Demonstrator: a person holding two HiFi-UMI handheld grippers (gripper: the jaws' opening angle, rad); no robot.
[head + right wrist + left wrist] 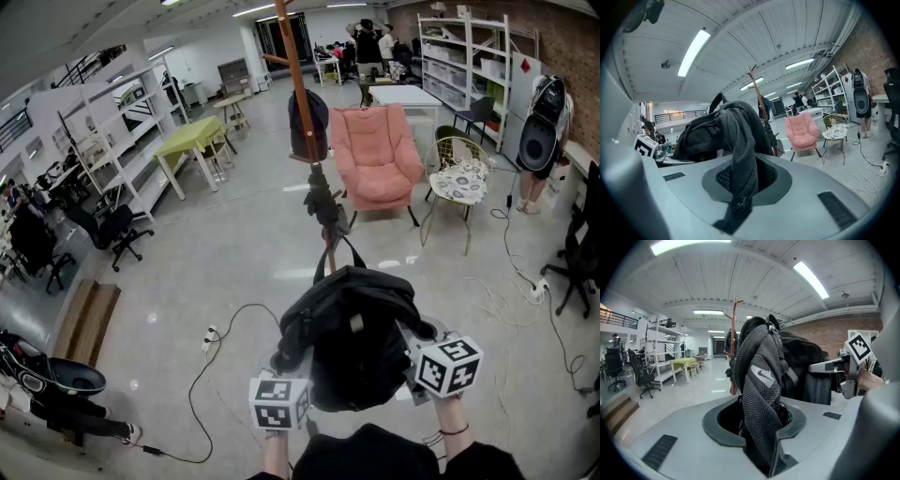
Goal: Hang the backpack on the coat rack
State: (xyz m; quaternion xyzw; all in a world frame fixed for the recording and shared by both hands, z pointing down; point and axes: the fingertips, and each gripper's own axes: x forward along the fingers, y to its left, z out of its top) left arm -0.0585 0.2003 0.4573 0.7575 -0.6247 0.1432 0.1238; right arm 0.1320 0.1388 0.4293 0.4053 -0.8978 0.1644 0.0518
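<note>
Backpack (352,342) up between both claws, short of the coat rack (298,84): left gripper (759,437) pinches one mesh strap (761,380), right gripper (740,187) clamps the other (top loop (339,258) looks free, hard to tell). Danger: fabric slipping out mid-lift, or snagging that dark garment (308,125).

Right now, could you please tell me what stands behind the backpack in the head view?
The wooden coat rack rises directly behind the backpack, with dark items hanging on it; a pink armchair stands farther back. The rack's base is covered by the backpack.
</note>
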